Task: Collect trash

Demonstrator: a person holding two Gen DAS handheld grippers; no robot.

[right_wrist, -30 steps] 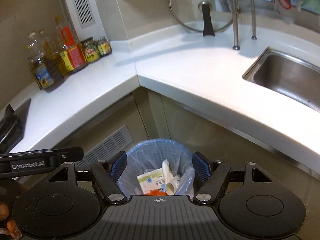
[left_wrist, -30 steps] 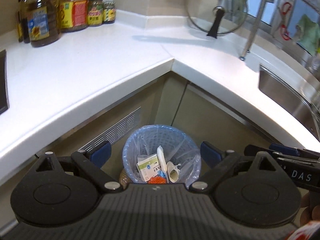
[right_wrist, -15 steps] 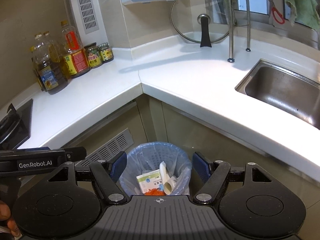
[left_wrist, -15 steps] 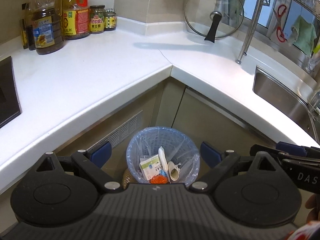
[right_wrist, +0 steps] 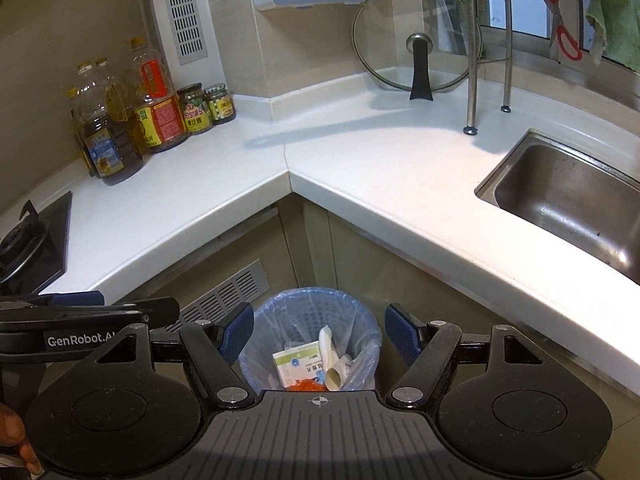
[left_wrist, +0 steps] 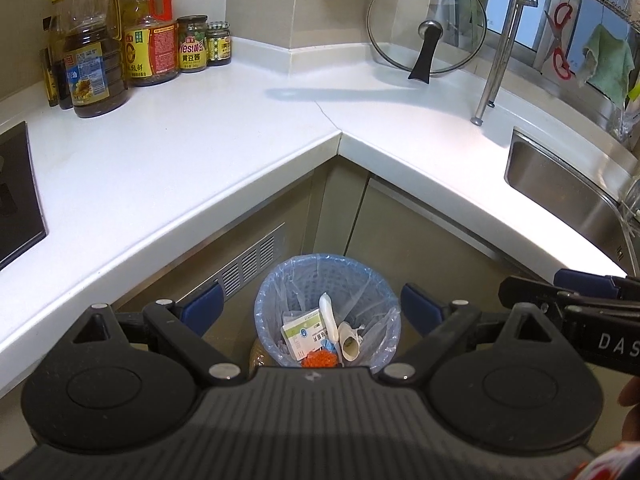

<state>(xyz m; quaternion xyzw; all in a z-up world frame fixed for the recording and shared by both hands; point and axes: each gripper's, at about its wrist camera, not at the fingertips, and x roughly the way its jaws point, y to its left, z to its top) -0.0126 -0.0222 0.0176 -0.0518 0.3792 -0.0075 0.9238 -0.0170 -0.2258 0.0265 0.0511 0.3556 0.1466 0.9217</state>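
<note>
The bin (left_wrist: 328, 308), lined with a blue bag, stands on the floor in the inner corner of the white counter (left_wrist: 200, 152), low in the middle of both views. The left tongs (left_wrist: 312, 304) hang above it with jaws spread wide and nothing between them; the bin's mouth shows in the gap, framed by the two blue pads. The right tongs (right_wrist: 318, 330) are likewise released and empty, with the bin (right_wrist: 310, 332) centred between their pads.

The trash lies inside the bin, well below both pairs of tongs and apart from them. A white tube (left_wrist: 329, 316) lies with its long axis running up and down the frame, narrow end toward the top. Beside it on the left is a small carton (left_wrist: 302, 332), tilted, its long side slanting from upper right to lower left. To the right a rolled paper (left_wrist: 349, 344) shows its open end toward the lower edge. An orange scrap (left_wrist: 319, 359) sits at the bottom, partly hidden by the tongs' body.

In the left view the right tongs enter from the right edge.
</note>
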